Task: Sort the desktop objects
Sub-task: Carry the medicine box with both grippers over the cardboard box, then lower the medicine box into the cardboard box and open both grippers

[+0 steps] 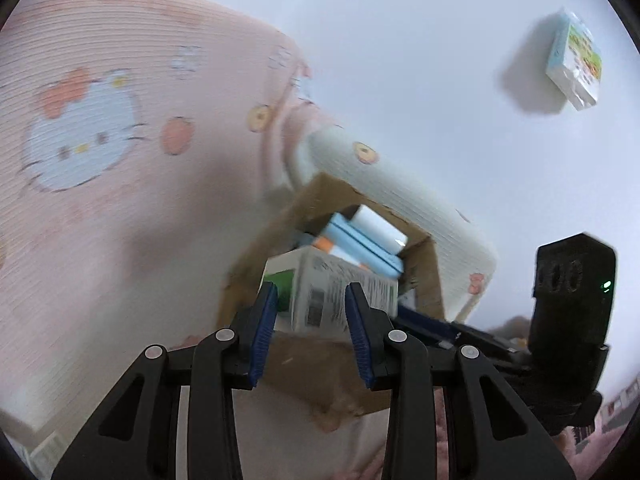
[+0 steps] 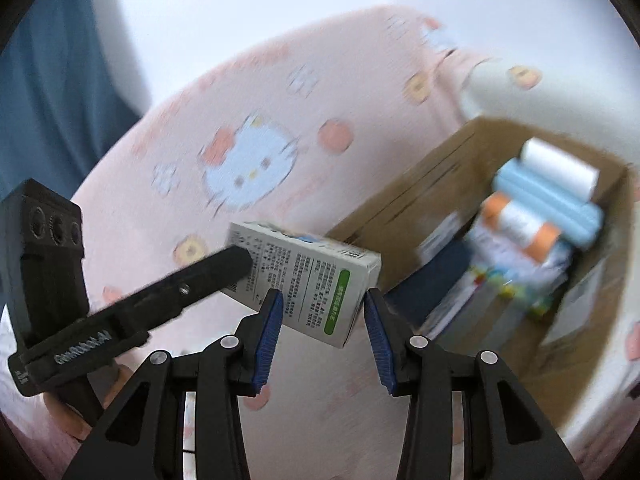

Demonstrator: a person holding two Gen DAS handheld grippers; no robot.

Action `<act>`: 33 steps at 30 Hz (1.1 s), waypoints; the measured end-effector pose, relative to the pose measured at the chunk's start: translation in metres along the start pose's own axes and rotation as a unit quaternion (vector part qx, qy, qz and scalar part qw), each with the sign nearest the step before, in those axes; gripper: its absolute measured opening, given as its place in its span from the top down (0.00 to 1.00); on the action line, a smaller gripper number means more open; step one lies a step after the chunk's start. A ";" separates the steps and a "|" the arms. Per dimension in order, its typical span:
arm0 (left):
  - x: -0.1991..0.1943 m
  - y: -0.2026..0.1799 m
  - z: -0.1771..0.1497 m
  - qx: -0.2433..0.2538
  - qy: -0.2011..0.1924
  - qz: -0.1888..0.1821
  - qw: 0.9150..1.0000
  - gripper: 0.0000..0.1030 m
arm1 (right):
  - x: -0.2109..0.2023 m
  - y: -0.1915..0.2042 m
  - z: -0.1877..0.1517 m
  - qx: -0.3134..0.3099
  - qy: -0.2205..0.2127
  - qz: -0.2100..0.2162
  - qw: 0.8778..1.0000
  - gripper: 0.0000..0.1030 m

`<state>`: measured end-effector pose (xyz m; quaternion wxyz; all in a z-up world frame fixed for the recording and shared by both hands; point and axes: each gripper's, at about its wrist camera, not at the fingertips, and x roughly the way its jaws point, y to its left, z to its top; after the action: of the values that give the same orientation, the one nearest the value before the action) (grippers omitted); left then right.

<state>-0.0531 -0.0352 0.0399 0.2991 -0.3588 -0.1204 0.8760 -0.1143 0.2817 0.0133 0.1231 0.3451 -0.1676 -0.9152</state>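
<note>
1. Your pink cartoon-print cloth (image 2: 248,128) covers the surface below a white wall (image 1: 420,60).
2. A filled cardboard box (image 2: 404,216) sits alongside.
3. Both your left gripper (image 1: 312,332) and right gripper (image 2: 324,332) clamp the white carton (image 2: 308,276).
</note>
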 end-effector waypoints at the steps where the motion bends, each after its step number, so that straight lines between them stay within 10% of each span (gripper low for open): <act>1: 0.011 -0.009 0.003 0.007 0.008 -0.006 1.000 0.63 | -0.007 -0.008 0.005 0.006 -0.011 -0.010 1.000 0.61; 10: 0.073 -0.035 0.004 0.013 0.055 -0.041 0.998 0.63 | -0.014 -0.065 0.017 0.058 -0.023 -0.069 0.996 0.62; 33: 0.137 -0.044 -0.003 0.043 0.192 0.015 0.980 0.65 | 0.022 -0.106 0.011 0.112 0.105 -0.076 0.985 0.68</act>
<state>-0.1093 0.0835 -0.0196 0.3188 -0.5085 -0.0175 0.7997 -0.1490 0.3732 -0.0336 0.0311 0.4623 -0.2285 -0.8562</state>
